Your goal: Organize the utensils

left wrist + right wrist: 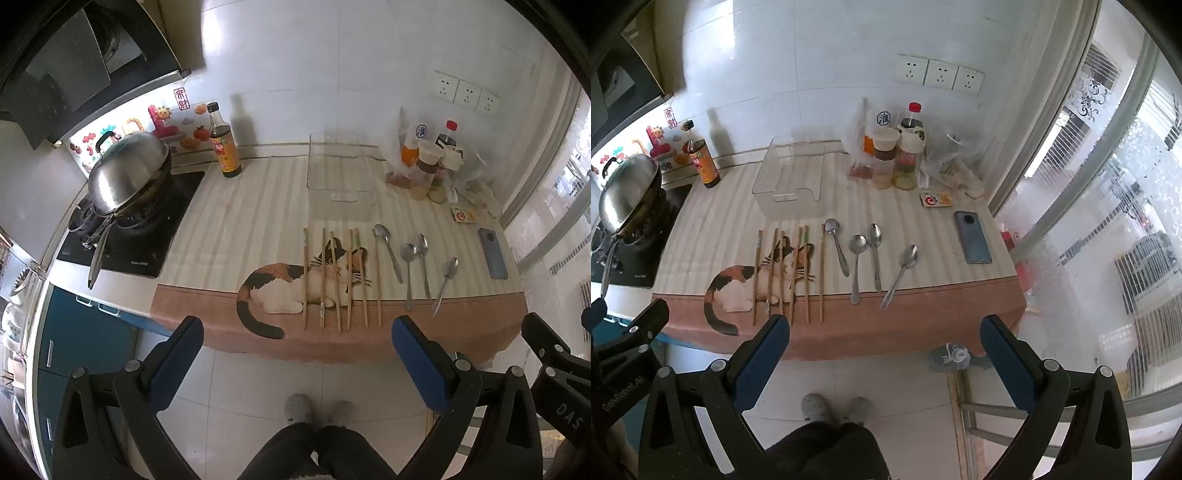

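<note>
Several wooden chopsticks (337,280) lie side by side on the cat-print mat; they also show in the right wrist view (790,273). Several metal spoons (413,266) lie to their right, also in the right wrist view (871,254). A clear plastic organizer box (338,181) stands behind them, also in the right wrist view (792,181). My left gripper (295,354) is open and empty, held off the counter's front edge. My right gripper (884,354) is open and empty, likewise short of the counter.
A wok with steel lid (127,173) sits on the stove at left. A dark sauce bottle (223,144) stands by the wall. Condiment jars and bags (897,158) crowd the back right. A phone (971,236) and a small card (934,199) lie at right.
</note>
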